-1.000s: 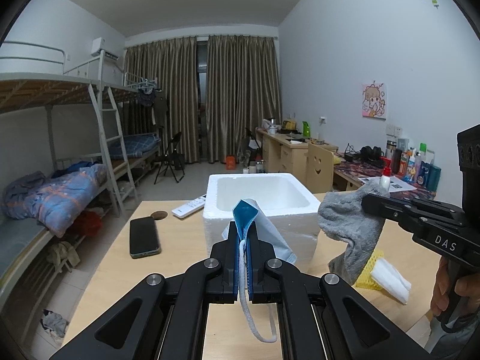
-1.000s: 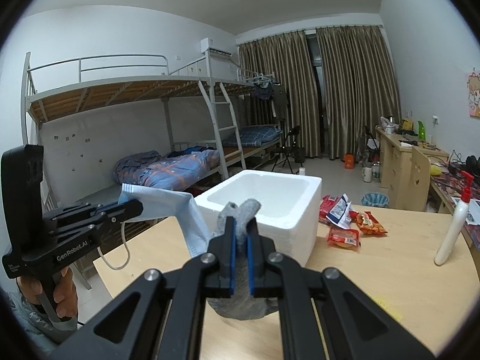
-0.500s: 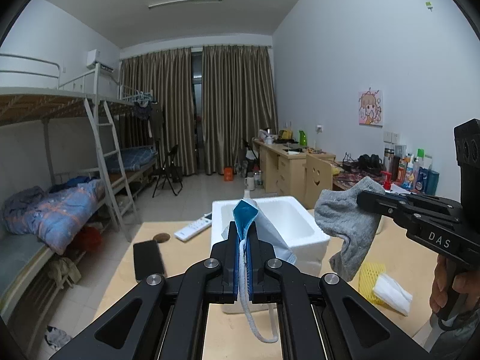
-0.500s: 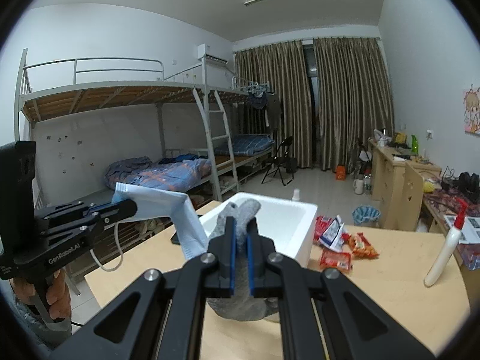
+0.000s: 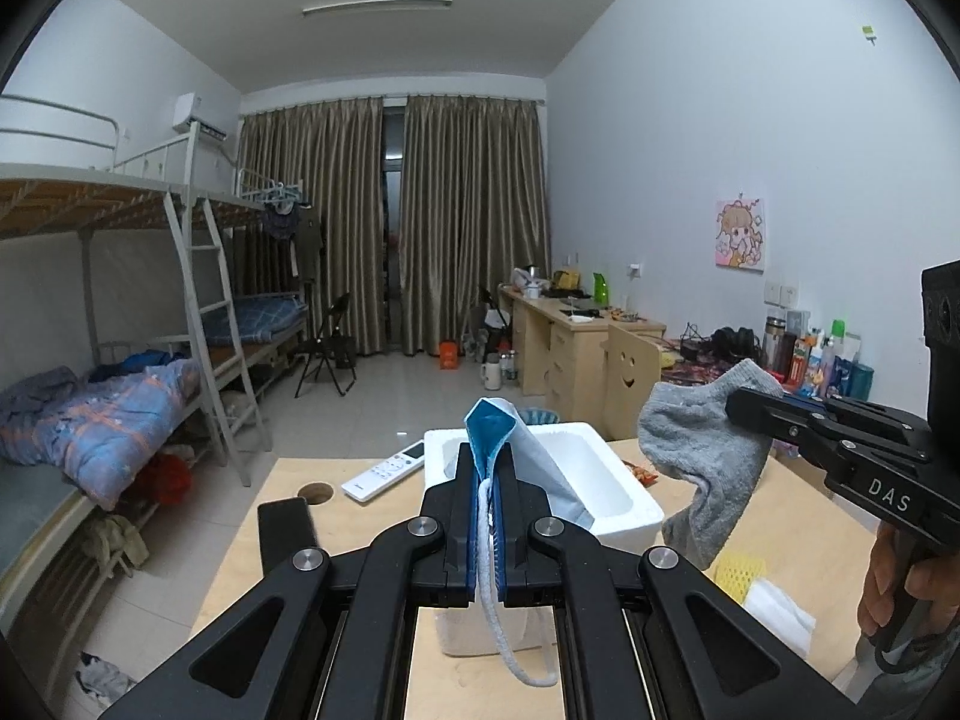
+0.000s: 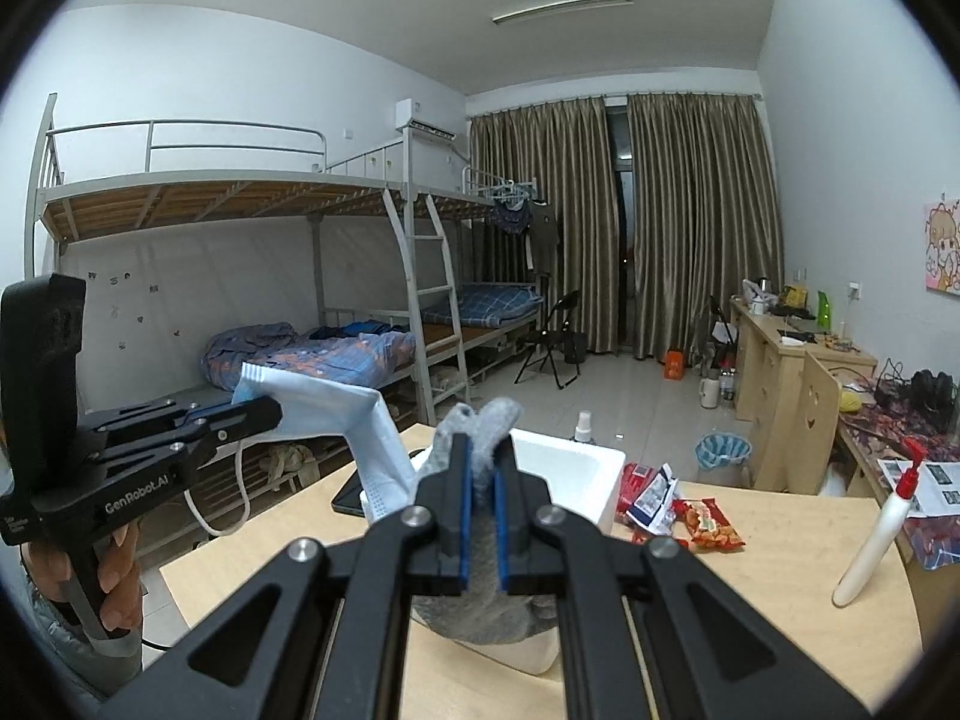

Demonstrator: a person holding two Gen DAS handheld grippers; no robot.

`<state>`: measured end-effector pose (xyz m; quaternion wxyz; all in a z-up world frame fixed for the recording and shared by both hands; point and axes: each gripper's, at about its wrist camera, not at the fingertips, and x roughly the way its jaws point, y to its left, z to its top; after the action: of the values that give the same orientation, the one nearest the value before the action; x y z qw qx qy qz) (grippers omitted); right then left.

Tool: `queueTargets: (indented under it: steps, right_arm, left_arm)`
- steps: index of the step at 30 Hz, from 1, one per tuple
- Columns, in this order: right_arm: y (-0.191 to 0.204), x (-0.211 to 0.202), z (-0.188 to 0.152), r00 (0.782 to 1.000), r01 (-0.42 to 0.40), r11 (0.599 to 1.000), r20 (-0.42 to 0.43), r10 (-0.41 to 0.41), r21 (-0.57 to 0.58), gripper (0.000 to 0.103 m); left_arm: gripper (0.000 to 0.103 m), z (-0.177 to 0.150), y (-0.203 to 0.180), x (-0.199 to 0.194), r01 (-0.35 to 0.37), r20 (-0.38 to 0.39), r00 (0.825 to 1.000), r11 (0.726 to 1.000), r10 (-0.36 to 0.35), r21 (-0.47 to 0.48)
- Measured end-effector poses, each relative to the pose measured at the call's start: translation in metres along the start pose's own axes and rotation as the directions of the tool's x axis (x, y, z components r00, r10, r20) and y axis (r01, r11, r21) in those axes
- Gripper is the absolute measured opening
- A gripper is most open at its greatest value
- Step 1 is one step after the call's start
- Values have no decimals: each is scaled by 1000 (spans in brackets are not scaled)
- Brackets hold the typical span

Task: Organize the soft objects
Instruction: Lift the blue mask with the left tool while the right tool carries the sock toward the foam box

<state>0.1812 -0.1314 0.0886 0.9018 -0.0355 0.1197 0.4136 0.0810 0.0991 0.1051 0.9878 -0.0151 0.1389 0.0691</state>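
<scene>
My left gripper (image 5: 486, 456) is shut on a blue face mask (image 5: 528, 468), its white ear loop hanging below the fingers. It also shows in the right wrist view (image 6: 336, 408), held above the table's left edge. My right gripper (image 6: 480, 468) is shut on a grey sock (image 6: 480, 426), which hangs at the right of the left wrist view (image 5: 702, 462). A white foam box (image 5: 624, 498) stands open on the wooden table (image 5: 372, 522), below and ahead of both grippers; its rim shows in the right wrist view (image 6: 576, 462).
A white remote (image 5: 384, 471), a black phone (image 5: 287, 531), a yellow net with white cloth (image 5: 762, 594) lie on the table. Snack packets (image 6: 678, 510) and a white pump bottle (image 6: 876, 546) sit at right. A bunk bed (image 6: 360, 348) and desks (image 5: 576, 336) stand beyond.
Both grippers have risen and drawn back with their loads, so the foam box now appears lower and farther away. Both grips are unchanged.
</scene>
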Motion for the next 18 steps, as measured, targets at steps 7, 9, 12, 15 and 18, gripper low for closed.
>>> queueTargets:
  steps: [7, 9, 12, 15, 18]
  right_arm:
    - [2, 4, 6, 1000, -1, 1000, 3, 2, -17, 9]
    - [1, 5, 7, 1000, -3, 1000, 5, 3, -19, 9]
    - [1, 8, 11, 1000, -5, 1000, 12, 5, -25, 9]
    - [1, 10, 17, 1000, -5, 1000, 24, 6, -31, 9]
    - [1, 15, 22, 1000, -3, 999, 25, 4, -34, 9]
  left_arm:
    - [4, 12, -1, 6, -5, 12, 1000, 1000, 5, 13]
    - [4, 17, -1, 6, 1, 23, 1000, 1000, -1, 15]
    - [4, 27, -3, 8, -5, 41, 999, 1000, 4, 26]
    - [4, 36, -3, 13, 0, 48, 999, 1000, -2, 28]
    - [4, 41, -3, 19, 3, 49, 999, 1000, -5, 30]
